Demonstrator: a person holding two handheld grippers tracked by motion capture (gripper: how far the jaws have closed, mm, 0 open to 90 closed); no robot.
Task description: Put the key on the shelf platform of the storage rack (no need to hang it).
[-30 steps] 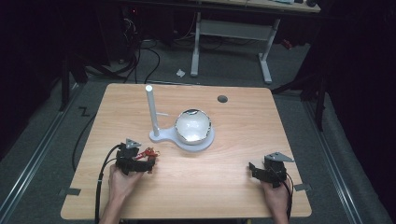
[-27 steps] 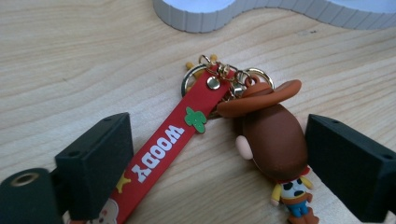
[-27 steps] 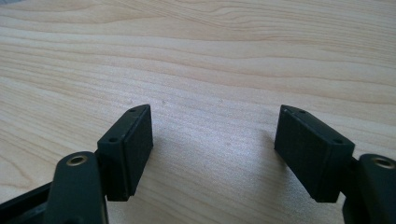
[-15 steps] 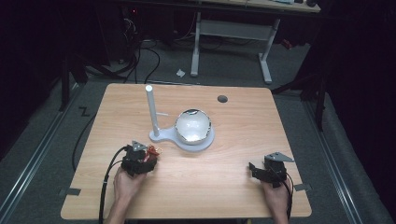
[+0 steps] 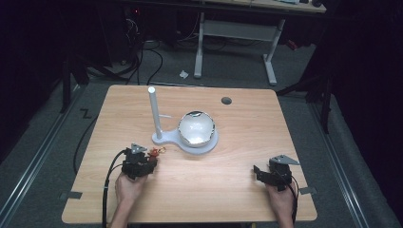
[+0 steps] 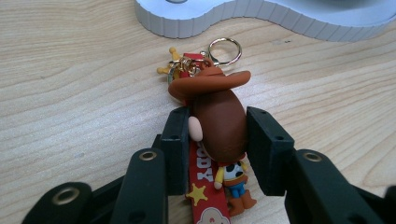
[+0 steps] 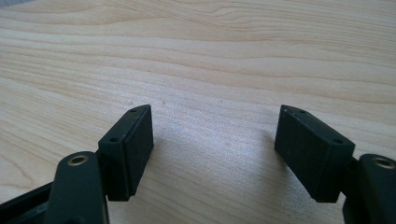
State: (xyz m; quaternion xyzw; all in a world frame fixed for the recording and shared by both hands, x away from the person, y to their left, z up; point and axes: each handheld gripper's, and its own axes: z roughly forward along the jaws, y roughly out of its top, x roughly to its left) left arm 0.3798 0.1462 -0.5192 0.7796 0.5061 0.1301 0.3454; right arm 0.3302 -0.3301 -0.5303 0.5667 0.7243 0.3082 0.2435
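Keychain (image 6: pixel 218 126) sits clamped by its rounded head in your left hand-held gripper (image 6: pixel 218 154), jaws just closing; it could squirt free.

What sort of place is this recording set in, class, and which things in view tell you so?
Probably a lab or workshop rigged for recording. A lone wooden table stands on grey floor in a dark room, cables trail behind it beneath a desk frame, and tape marks sit beside it.
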